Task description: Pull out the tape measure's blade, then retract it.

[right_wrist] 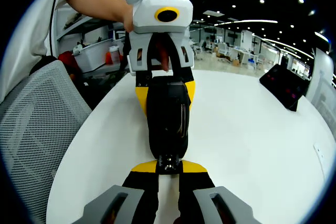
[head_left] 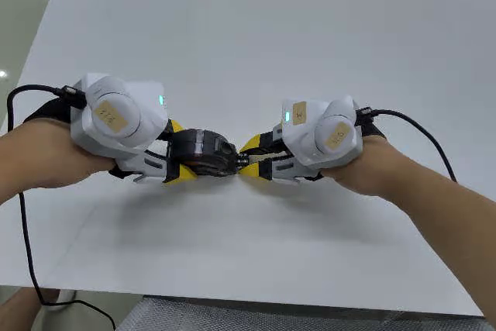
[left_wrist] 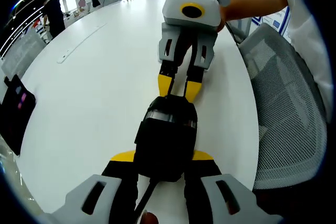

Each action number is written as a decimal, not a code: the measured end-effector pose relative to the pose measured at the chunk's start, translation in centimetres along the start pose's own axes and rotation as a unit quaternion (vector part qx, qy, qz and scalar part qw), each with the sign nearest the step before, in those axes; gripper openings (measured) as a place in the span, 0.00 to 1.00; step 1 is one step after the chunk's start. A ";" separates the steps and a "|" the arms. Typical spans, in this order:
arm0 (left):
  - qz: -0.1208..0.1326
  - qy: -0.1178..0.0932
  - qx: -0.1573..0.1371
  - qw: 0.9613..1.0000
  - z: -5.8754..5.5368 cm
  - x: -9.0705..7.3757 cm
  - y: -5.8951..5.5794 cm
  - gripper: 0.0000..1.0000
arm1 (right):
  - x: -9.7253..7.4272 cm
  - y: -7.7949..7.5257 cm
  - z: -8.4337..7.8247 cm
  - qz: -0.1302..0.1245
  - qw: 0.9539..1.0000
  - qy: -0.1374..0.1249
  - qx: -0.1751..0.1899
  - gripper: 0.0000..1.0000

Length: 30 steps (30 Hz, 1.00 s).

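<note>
Two tools meet nose to nose above the smooth white tabletop [head_left: 248, 44], and each has its own job. Your left hand-held gripper [head_left: 183, 153] clamps the black, rounded plastic tape measure [head_left: 208, 153] across its flat sides. Its jaws press against the case, with a yellow tip showing on either side. That grip looks meant to anchor the body so it cannot follow when the blade is drawn. The case's mouth points away from that gripper, straight at the other one.

Your right hand-held gripper [right_wrist: 169, 167] has its jaws almost together, pinching the small dark end hook [right_wrist: 168, 161] right at the mouth of the case. No length of blade shows between hook and case, so I judge the pull-out has not begun.

The case is matte, with a glossier ribbed band across its front end, and it looks hard and blocky enough to hold firmly. The hook is thin and gives the pinch little to bite on, so keep both grippers in line as you draw them apart. Whether the case rests on the tabletop or hangs just above it, I cannot tell.
</note>
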State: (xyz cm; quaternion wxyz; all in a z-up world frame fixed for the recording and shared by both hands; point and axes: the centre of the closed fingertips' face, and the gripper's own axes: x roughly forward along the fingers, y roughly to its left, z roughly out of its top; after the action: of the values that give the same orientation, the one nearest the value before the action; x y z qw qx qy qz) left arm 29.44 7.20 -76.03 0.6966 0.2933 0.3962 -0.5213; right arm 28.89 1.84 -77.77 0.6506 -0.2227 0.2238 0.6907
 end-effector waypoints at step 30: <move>0.009 0.012 0.015 1.000 -0.3 0.1 0.2 0.28 | -3.5 0.0 -1.9 -0.014 1.000 0.018 0.007 0.10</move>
State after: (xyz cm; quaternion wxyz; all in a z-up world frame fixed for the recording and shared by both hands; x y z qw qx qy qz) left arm 29.57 7.45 -76.21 0.6917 0.3134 0.3940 -0.5178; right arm 29.07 -2.08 -77.22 0.6577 -0.2341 0.2369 0.6757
